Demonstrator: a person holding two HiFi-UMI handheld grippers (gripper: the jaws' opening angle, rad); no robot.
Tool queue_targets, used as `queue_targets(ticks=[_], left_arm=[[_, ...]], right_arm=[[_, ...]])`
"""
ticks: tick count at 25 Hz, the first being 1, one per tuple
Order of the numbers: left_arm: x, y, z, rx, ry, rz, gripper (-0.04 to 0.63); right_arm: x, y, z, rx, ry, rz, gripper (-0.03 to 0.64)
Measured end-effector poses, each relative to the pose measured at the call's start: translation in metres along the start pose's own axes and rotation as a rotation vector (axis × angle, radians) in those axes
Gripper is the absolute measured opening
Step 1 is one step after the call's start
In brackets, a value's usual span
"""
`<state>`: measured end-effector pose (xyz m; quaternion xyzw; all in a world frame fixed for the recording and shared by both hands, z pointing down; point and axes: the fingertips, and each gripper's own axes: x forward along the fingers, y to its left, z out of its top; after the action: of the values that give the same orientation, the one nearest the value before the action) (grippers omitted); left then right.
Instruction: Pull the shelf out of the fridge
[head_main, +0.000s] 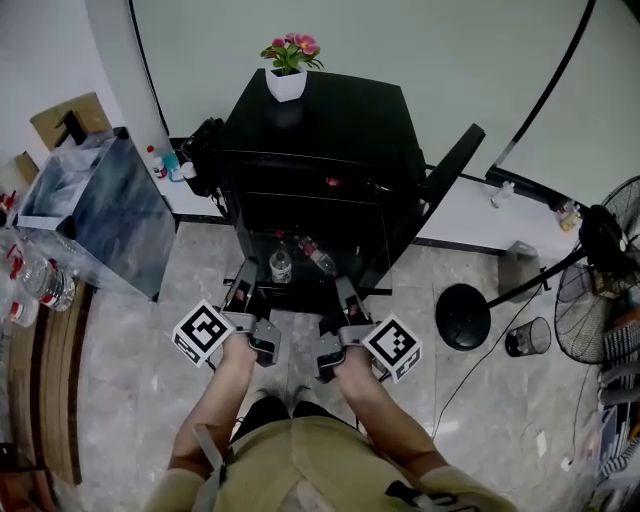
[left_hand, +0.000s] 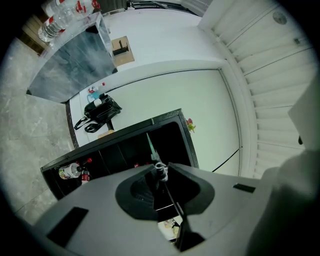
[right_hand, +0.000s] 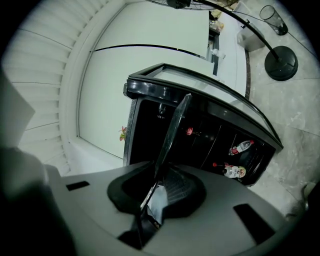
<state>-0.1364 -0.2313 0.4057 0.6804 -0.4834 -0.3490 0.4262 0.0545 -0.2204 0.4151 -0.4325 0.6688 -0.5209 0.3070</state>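
Currently my left gripper (left_hand: 160, 175) is clenched on one side edge of the glass shelf (right_hand: 172, 127) and my right gripper (right_hand: 157, 182) on the other, so the pane hangs between the 2 of them just in front of the open fridge (head_main: 320, 130). I judge it stiff, fairly heavy, slick and breakable, best held by both side edges and carried flat.

A flower pot (head_main: 286, 84) stands atop the fridge (head_main: 340, 120)
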Motion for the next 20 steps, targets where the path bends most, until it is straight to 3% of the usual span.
queue_targets(ticks=[6, 14, 20], left_arm=[[-0.012, -0.019, 0.008, 0.001, 0.015, -0.06, 0.061], [-0.039, -0.029, 0.026, 0.033, 0.044, -0.034, 0.061], [-0.059, -0.047, 0.033, 0.013, 0.031, -0.078, 0.061]], right_arm=[[-0.014, 0.016, -0.009, -0.04, -0.008, -0.004, 0.064], [-0.031, 0.037, -0.029, -0.065, -0.031, 0.012, 0.067], [-0.045, 0.053, -0.042, -0.084, -0.046, 0.037, 0.071]])
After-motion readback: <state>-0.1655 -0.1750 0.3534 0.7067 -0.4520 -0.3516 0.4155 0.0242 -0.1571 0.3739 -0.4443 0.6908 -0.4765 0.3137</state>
